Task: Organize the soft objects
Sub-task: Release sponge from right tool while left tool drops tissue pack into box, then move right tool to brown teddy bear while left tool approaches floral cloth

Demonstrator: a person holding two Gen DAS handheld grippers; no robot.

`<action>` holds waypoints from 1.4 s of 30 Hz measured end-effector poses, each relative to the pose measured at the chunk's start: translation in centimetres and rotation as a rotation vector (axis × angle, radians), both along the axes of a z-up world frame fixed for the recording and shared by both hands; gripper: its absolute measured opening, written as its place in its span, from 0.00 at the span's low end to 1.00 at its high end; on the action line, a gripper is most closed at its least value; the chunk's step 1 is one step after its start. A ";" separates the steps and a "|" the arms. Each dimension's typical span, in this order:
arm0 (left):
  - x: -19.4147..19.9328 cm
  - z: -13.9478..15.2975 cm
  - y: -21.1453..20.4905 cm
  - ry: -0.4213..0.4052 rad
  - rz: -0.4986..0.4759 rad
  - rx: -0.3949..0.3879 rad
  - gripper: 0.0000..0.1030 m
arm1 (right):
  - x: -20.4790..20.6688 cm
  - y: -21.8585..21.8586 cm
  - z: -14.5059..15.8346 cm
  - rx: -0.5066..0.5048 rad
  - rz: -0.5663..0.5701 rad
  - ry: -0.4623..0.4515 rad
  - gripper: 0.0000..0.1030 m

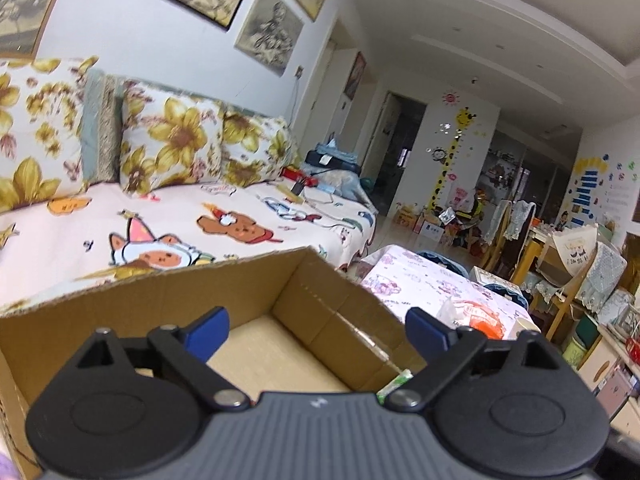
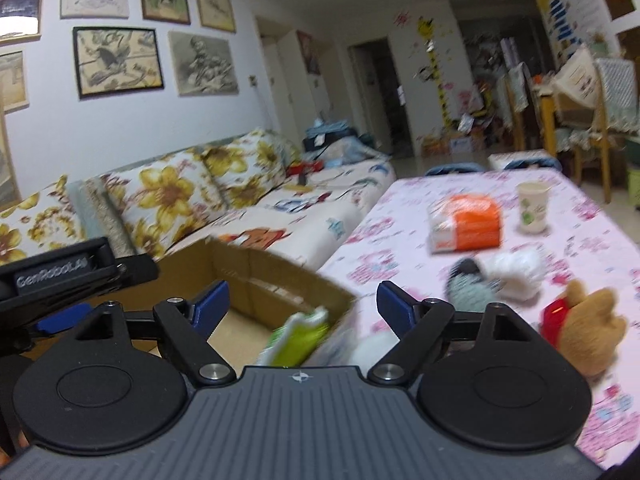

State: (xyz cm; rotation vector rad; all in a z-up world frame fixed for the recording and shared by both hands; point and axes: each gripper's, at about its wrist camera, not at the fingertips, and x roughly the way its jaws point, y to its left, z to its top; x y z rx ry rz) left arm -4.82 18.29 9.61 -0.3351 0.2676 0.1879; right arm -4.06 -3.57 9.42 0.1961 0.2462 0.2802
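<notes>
An open cardboard box [image 1: 168,292] stands in front of me; it also shows in the right wrist view [image 2: 256,268]. My left gripper [image 1: 316,330] is open and empty, over the box. My right gripper [image 2: 303,306] is open over the box's right wall. A green and white soft packet [image 2: 298,336] lies below it at the box's edge, not held; its tip shows in the left wrist view [image 1: 394,386]. On the pink tablecloth [image 2: 592,240] lie a brown plush bear in red [image 2: 584,330], a white soft toy [image 2: 516,272] and a grey fluffy one [image 2: 472,284].
An orange and white tissue pack [image 2: 464,228] and a paper cup [image 2: 532,208] stand further back on the table. A sofa [image 1: 120,216] with flowered cushions [image 1: 172,140] runs along the left wall. Chairs [image 2: 600,120] and clutter fill the far right.
</notes>
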 end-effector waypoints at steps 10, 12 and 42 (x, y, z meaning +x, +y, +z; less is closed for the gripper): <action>0.2 -0.1 -2.2 -0.028 -0.075 0.075 0.98 | -1.0 -4.6 0.4 0.013 -0.166 -0.060 0.99; 0.2 0.0 -2.7 -0.035 -0.086 0.091 0.98 | -1.1 -5.2 0.2 0.020 -0.192 -0.061 0.99; 0.8 -1.0 -9.1 -0.070 -0.231 0.259 0.99 | -0.8 -10.8 -1.9 0.019 -0.352 0.018 0.99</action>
